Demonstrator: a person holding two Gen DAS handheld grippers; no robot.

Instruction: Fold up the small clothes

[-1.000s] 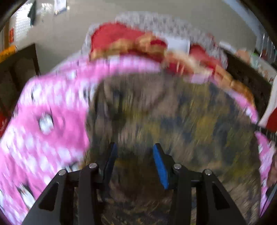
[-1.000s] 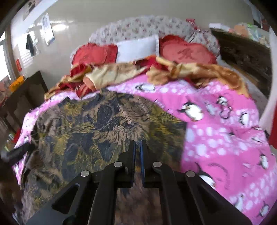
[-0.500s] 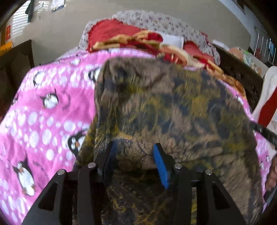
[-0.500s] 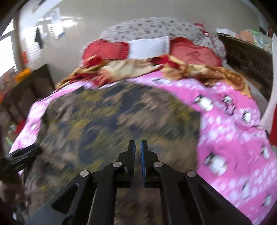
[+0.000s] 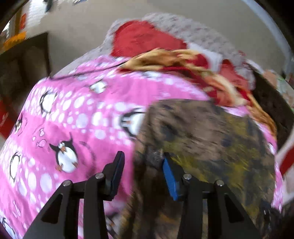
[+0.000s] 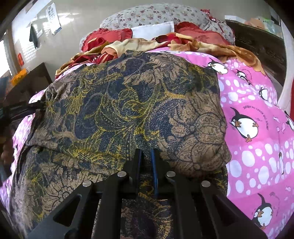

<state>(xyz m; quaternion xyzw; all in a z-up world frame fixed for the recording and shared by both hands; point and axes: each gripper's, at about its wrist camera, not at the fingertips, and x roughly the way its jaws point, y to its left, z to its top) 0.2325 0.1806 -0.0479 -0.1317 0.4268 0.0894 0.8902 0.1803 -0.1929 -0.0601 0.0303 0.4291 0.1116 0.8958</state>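
The garment (image 6: 128, 103) I see past my right tool (image 6: 146, 156) is tan-brown, covered in dark navy floral swirls with mustard-yellow veining; in my left view the same cloth (image 5: 211, 139) blurs to brown, olive-yellow and dark patches; my left tool (image 5: 142, 165) is black with blue pads (image 5: 170, 182); the bedspread (image 6: 257, 156) is bright pink with white bubbles and black-and-white penguins with orange beaks and feet; the cushions (image 6: 110, 35) are red with ruffled edges; one pillow (image 6: 154, 29) is plain white; the big pillow (image 6: 156, 15) behind is grey-white with small dark-red flowers; the crumpled blanket (image 6: 211, 46) is golden orange and red.
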